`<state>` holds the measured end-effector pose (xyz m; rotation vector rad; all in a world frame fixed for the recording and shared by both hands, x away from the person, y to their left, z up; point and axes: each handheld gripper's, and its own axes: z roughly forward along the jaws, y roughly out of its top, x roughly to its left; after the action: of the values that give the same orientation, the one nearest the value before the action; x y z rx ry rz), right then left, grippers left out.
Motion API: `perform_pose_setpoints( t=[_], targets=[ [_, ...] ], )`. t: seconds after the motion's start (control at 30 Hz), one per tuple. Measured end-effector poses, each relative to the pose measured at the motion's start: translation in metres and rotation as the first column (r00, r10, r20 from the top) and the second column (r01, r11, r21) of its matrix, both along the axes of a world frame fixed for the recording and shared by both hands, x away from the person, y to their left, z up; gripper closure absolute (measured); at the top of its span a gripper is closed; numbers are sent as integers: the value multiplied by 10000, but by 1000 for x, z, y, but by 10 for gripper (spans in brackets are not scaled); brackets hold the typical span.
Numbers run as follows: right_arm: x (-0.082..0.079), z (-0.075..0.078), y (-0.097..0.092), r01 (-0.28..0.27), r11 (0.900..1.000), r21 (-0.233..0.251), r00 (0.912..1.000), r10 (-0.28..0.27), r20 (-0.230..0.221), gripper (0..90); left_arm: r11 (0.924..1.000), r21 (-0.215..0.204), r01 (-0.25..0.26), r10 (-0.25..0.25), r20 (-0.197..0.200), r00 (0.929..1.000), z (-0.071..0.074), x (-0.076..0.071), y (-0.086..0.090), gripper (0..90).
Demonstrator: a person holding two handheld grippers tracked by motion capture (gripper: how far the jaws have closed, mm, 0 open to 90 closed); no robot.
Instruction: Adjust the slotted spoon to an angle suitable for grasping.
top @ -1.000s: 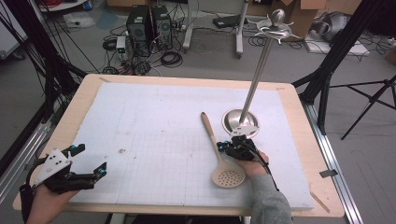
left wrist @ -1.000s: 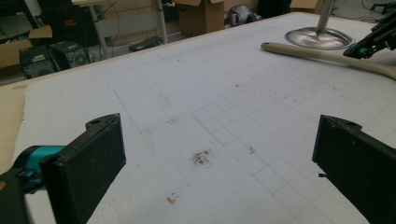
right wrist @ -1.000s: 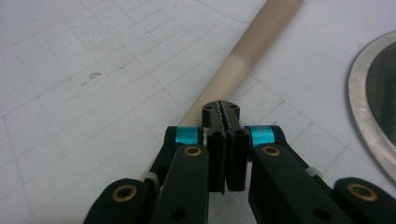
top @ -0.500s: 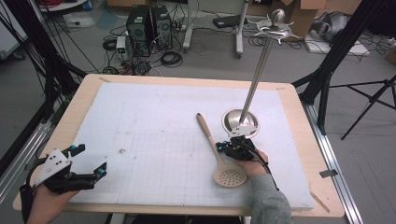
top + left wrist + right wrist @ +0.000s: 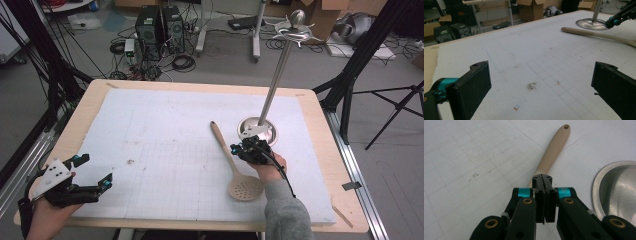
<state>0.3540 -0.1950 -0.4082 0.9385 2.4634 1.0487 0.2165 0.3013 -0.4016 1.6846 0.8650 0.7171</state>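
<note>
The high view looks forward and down over the whole table (image 5: pixel 320 130). Both gripper views sit low, close to the mat, sharing the wooden spoon (image 5: pixel 599 35) and, probably, one steel base (image 5: pixel 619 192).

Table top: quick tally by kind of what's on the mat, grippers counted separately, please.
Wooden slotted spoon: 1
Metal stand with round base: 1
Grippers: 2, left gripper, right gripper
Total: 4
</note>
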Motion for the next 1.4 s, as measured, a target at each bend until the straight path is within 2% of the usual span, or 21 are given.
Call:
perform_pose_setpoints(
  t=[0.07, 0.17, 0.23, 0.33, 0.37, 0.47, 0.6, 0.73, 0.83, 1.0, 1.13, 1.4],
  targets=[
    [3, 1, 1, 156, 9999, 26, 9998, -156, -116, 899, 10000, -24, 18, -18, 14, 10000, 0, 0, 0, 28],
    [8, 4, 2, 372, 9993, -54, 9993, -372, 17, 899, 10000, 7, 39, -39, -16, 10000, 0, 0, 0, 28],
    [11, 5, 2, 530, 9986, -60, 9986, -530, -65, 899, 10000, -8, 52, -52, -41, 10000, -1, 1, 0, 28],
    [14, 5, 3, 493, 9988, -73, 9988, -493, -3, 899, 10000, -1, 54, -54, -51, 10000, -1, 1, 0, 28],
    [16, 3, 4, 563, 9984, -5, 9983, -563, -114, 899, 9999, -45, 99, -99, -60, 9999, -1, 2, 0, 28],
    [20, -1, 7, 687, 9974, -200, 9974, -690, -183, 899, 10000, -42, 75, -76, -53, 10000, -2, 3, -1, 28],
    [27, -6, 10, 851, 9964, 47, 9958, -849, -345, 899, 9999, -30, 147, -147, -76, 9999, -2, 3, -1, 28],
    [33, -11, 10, 954, 9954, -22, 9940, -953, -537, 899, 9998, -39, 182, -183, -104, 9998, -3, 4, -2, 28],
    [38, -17, 10, 1192, 9926, 239, 9884, -1164, -975, 898, 9998, -68, 190, -192, -187, 9996, -4, 4, -2, 28],
    [42, -21, 14, 1440, 9889, 359, 9830, -1387, -1203, 898, 9998, -46, 214, -215, -237, 9995, -5, 3, -2, 28],
    [43, -23, 14, 1380, 9904, 120, 9818, -1352, -1336, 898, 9998, -118, 173, -175, -206, 9996, -4, 2, -1, 28],
    [43, -25, 15, 1253, 9920, 124, 9796, -1217, -1602, 898, 9999, -76, 148, -150, -243, 9996, -5, 2, -1, 28]
  ],
)
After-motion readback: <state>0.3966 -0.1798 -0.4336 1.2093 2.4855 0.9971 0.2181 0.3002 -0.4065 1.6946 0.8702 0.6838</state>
